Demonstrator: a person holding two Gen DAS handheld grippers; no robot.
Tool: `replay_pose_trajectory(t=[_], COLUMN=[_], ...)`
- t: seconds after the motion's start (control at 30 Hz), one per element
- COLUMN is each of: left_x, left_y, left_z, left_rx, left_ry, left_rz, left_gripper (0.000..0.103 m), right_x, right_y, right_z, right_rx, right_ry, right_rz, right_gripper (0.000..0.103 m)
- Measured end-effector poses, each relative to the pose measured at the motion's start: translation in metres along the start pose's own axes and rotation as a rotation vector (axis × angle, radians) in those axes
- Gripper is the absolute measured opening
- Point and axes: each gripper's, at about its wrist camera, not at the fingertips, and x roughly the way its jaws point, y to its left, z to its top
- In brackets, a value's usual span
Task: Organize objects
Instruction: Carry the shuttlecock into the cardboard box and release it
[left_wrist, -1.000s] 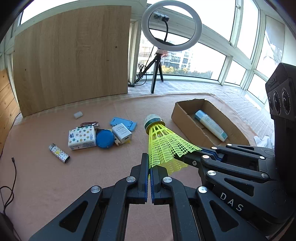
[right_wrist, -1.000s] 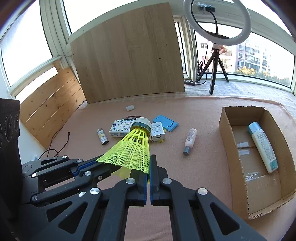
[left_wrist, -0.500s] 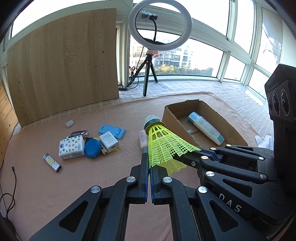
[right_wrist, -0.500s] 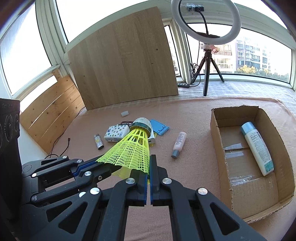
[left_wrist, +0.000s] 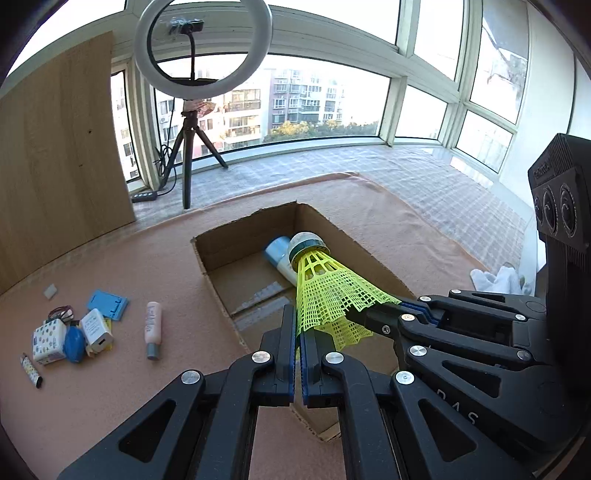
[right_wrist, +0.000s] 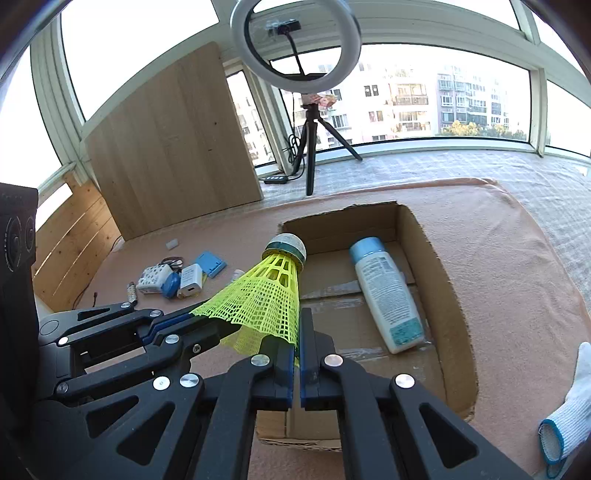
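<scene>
A yellow-green mesh shuttlecock (left_wrist: 325, 291) with a dark-banded cork tip hangs above the open cardboard box (left_wrist: 255, 225). My left gripper (left_wrist: 298, 321) is shut on the near edge of its skirt. My right gripper (left_wrist: 356, 314) comes in from the right and is shut on the skirt's other side. In the right wrist view the shuttlecock (right_wrist: 266, 295) sits over the box's left wall, with the right gripper (right_wrist: 298, 325) and the left gripper (right_wrist: 201, 317) both pinching it. A white bottle with a blue cap (right_wrist: 386, 291) lies inside the box (right_wrist: 454, 314).
Left of the box on the pink mat lie a pink bottle (left_wrist: 153, 325), a blue stand (left_wrist: 107, 304), a white charger (left_wrist: 96, 329), a blue round item (left_wrist: 74, 343), a patterned box (left_wrist: 48, 339) and a lighter (left_wrist: 31, 369). A ring light on a tripod (left_wrist: 188, 158) stands behind. A gloved hand (right_wrist: 569, 406) is at right.
Both grippers have carried the shuttlecock to the right, from above the pile of small items to over the cardboard box. Both stay shut on its skirt.
</scene>
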Motion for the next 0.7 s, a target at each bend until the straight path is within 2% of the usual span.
replay_pose_trajectory(t=[0.13,0.2,0.23,0.27,0.33,0.37,0.43,0.7], left_x=[0.014,0.021,0.024,0.026,0.027,0.024,0.018,0.003], left_y=[-0.021,-0.025,-0.025,-0.023,-0.014,-0.008,0.005,0.047], left_z=[0.008,0.009,0.009,0.009,0.006,0.005,0.001,-0.018], left_rx=[0.025,0.021,0.016,0.007,-0.021,-0.036,-0.056,-0.085], left_ry=[0.011,0.025,0.036,0.045,0.043,0.032,0.018,0.024], left_rz=[-0.021,-0.032,-0.019,0.02,0.083,0.08,0.067,0.08], left_gripper=[0.002,0.007,0.026,0.036,0.079,0.085,0.089,0.089], right_x=[-0.006,-0.007,-0.007,-0.007,-0.005,-0.005,-0.006,0.001], right_y=[-0.029,-0.038,-0.041,-0.044,-0.052,-0.057,-0.065,-0.051], right_z=[-0.001,0.0,0.0,0.0,0.0,0.0,0.0,0.001], right_rx=[0.039,0.049,0.049,0.048,0.055,0.069,0.095,0.117], right_ry=[-0.005,-0.006,-0.007,-0.011,-0.008,-0.006,-0.011,-0.013], right_rz=[-0.029,-0.039,-0.058,-0.09,-0.146,-0.152,-0.152,-0.159], right_gripper=[0.002,0.002,0.003,0.005,0.01,0.011,0.02,0.021])
